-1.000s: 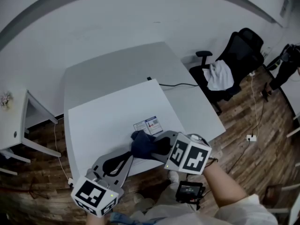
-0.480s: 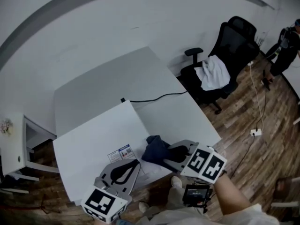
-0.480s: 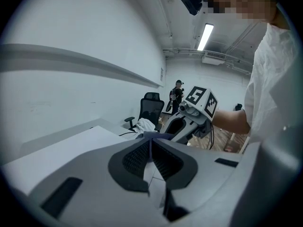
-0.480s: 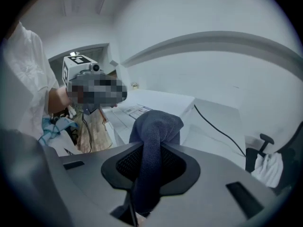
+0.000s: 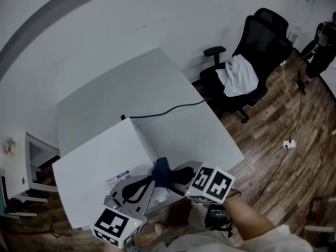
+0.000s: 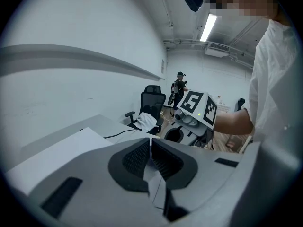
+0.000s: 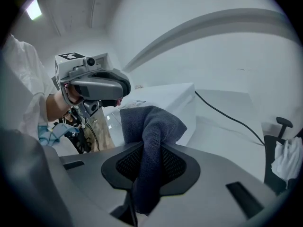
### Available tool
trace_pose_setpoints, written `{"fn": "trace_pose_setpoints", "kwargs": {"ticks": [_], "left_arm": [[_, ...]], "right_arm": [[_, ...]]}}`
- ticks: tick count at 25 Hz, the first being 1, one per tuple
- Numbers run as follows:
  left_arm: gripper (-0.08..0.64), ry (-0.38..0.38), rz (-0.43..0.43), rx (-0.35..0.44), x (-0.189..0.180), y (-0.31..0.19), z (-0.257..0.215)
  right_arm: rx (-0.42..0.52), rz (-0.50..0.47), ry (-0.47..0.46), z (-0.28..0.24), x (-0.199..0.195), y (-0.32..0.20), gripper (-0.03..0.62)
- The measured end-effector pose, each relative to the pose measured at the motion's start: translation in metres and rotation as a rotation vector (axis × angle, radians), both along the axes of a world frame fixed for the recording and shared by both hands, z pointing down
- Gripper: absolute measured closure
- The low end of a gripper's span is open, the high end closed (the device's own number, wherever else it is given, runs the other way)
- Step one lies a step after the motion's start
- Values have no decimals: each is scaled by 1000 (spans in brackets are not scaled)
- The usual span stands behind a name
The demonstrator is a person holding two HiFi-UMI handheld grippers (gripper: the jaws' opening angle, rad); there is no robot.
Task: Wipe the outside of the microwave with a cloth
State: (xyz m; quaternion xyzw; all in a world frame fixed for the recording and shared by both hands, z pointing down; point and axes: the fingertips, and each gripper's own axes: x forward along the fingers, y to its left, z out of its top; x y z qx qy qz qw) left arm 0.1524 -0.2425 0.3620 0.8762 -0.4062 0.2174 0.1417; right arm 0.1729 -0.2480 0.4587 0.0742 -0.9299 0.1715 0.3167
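Holding a dark blue cloth (image 7: pixel 152 126) in the right gripper (image 7: pixel 149 169), pads closed tight on a fold of it, with a bunch sticking up past the tips and a tail hanging down between them. Holding the left gripper (image 6: pixel 150 157) just beside it, on its left, pads pressed flat together with nothing between. Pointing both across the near edge of the microwave (image 5: pixel 100 156), a white box on the near left part of a white table (image 5: pixel 202 135). With the cloth over the microwave's top, by the front right corner; cannot tell whether touching it. On that top, just left of the grippers, a small printed sticker (image 5: pixel 118 181). From the back of the microwave, a black cable (image 5: pixel 168 109) curving right across the table. Beyond the table's right end, on a wood floor (image 5: pixel 283 182), a black chair (image 5: pixel 265 35) with white fabric (image 5: pixel 239 75) draped over its seat. At the far right edge, a person (image 5: pixel 320 51) in dark clothes, too small for more
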Motion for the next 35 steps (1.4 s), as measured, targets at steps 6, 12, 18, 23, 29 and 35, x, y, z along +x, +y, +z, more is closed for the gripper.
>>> {"fn": "trace_pose_setpoints", "kwargs": {"ticks": [6, 12, 18, 23, 29, 35], "left_arm": [[555, -18, -11, -24, 8, -18, 10], [517, -101, -17, -104, 9, -26, 29], [492, -167, -16, -144, 4, -45, 34], [488, -184, -28, -160, -1, -53, 38], [488, -188, -58, -154, -11, -68, 40], [488, -200, -69, -154, -18, -84, 39]], "right_arm": [[-10, -35, -19, 7, -7, -7, 495], [3, -56, -45, 9, -13, -17, 495], [13, -85, -55, 12, -24, -30, 495], [9, -71, -63, 12, -27, -41, 495], [8, -47, -78, 15, -39, -65, 495], [22, -48, -88, 14, -55, -95, 495]]}}
